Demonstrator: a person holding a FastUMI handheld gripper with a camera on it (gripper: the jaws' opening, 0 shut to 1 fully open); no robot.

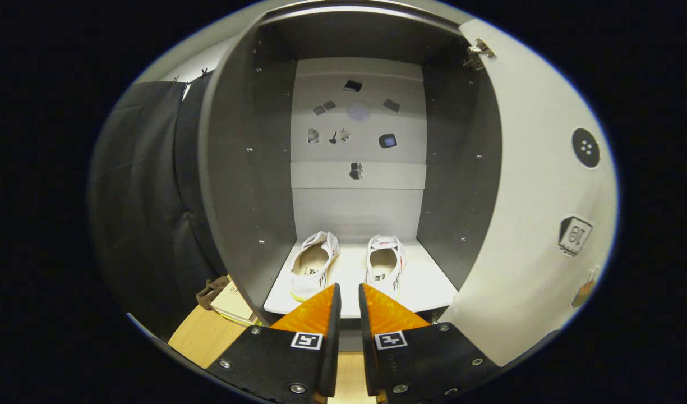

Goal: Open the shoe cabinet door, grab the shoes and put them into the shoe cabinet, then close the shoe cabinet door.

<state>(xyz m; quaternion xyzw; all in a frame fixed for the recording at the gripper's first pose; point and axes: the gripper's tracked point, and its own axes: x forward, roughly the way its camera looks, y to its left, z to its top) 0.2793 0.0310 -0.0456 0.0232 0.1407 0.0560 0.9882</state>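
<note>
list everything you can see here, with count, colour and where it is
low white canvas shoes: 2, white, side by side on the cabinet floor, heels toward the fingers, just beyond the tips
grey open-fronted shoe cabinet: 1, grey walls and a pale floor, straight ahead
white cabinet door: 1, white with stickers, swung open on the right side
metal door hinge: 1, silvery, top of the door
small stickers on the back panel: several, dark and grey, above the shoes
black padded booth wall: 1, left of the cabinet
light wooden floor: 1, tan, below the cabinet
stack of flat pale items: 1 stack, beige, by the cabinet's left foot
hand-held gripper: 1, fingers close together with a narrow gap, holding nothing
</note>
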